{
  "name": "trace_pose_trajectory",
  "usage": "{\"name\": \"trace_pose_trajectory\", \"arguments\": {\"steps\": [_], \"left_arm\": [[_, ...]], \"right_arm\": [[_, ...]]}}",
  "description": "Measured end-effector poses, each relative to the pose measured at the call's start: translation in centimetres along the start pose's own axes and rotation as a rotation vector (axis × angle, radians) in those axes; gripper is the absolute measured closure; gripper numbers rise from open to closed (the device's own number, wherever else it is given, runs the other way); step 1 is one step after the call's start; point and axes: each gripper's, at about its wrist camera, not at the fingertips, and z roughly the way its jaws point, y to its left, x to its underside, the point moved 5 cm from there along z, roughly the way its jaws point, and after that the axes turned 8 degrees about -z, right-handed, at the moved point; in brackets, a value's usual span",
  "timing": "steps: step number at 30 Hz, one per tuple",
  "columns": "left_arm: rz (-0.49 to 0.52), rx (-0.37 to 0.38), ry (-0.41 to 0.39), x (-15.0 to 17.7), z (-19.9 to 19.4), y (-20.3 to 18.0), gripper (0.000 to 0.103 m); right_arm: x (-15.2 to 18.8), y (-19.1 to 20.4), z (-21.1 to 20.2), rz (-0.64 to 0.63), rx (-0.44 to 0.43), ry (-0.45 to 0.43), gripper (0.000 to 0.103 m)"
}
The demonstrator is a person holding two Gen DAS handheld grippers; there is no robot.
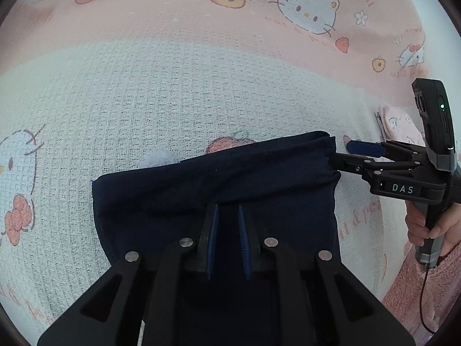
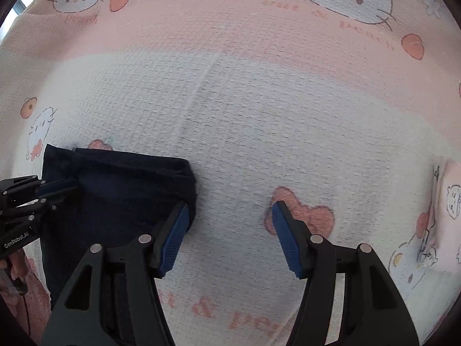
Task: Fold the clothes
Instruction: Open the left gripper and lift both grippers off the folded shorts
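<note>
Between our left gripper's [image 1: 227, 225] nearly closed fingers we pinch the folded navy garment [image 1: 201, 184]; it looks soft, light, floppy. Our right gripper [image 2: 230, 230] is spread wide, its left fingertip touching the garment's thick folded corner, a firm hold on the Hello Kitty blanket [image 2: 259, 101].

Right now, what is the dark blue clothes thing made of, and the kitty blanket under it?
The dark blue garment looks like soft, matte knit fabric, maybe cotton: it creases and folds limply with no shine. The kitty blanket looks like woven waffle-textured cloth, with a grid of tiny squares and printed cats. The exact fibres cannot be told from here.
</note>
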Motion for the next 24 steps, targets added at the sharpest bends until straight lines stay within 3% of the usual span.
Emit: {"name": "trace_pose_trajectory", "arguments": {"steps": [3, 5, 7, 11, 13, 17, 20, 24], "left_arm": [[0.003, -0.007, -0.001, 0.2, 0.0, -0.2, 0.087], [0.000, -0.008, -0.002, 0.2, -0.1, -0.4, 0.086], [0.004, -0.013, -0.015, 0.4, -0.5, -0.9, 0.086], [-0.033, 0.008, -0.070, 0.2, -2.3, -0.3, 0.086], [-0.069, 0.016, -0.083, -0.1, -2.7, 0.8, 0.086], [-0.135, -0.074, -0.059, 0.1, -2.5, 3.9, 0.086], [-0.205, -0.005, -0.062, 0.2, -2.7, 6.0, 0.086], [-0.199, 0.015, -0.076, 0.2, -3.1, 5.1, 0.085]], "right_arm": [[-0.1, -1.0, -0.9, 0.063, 0.009, -0.028, 0.042], [-0.4, -0.8, -2.0, 0.110, -0.064, -0.083, 0.042], [-0.8, 0.9, -2.7, 0.076, -0.099, -0.111, 0.041], [-1.0, 4.7, -2.1, -0.032, -0.124, -0.088, 0.041], [0.3, 4.5, -1.1, -0.041, -0.138, -0.065, 0.041], [-0.1, 3.9, 0.2, 0.005, -0.114, -0.049, 0.043], [-0.1, 2.7, 0.0, 0.044, -0.096, -0.065, 0.041], [-0.1, 2.8, -0.5, 0.070, -0.112, -0.056, 0.041]]}}
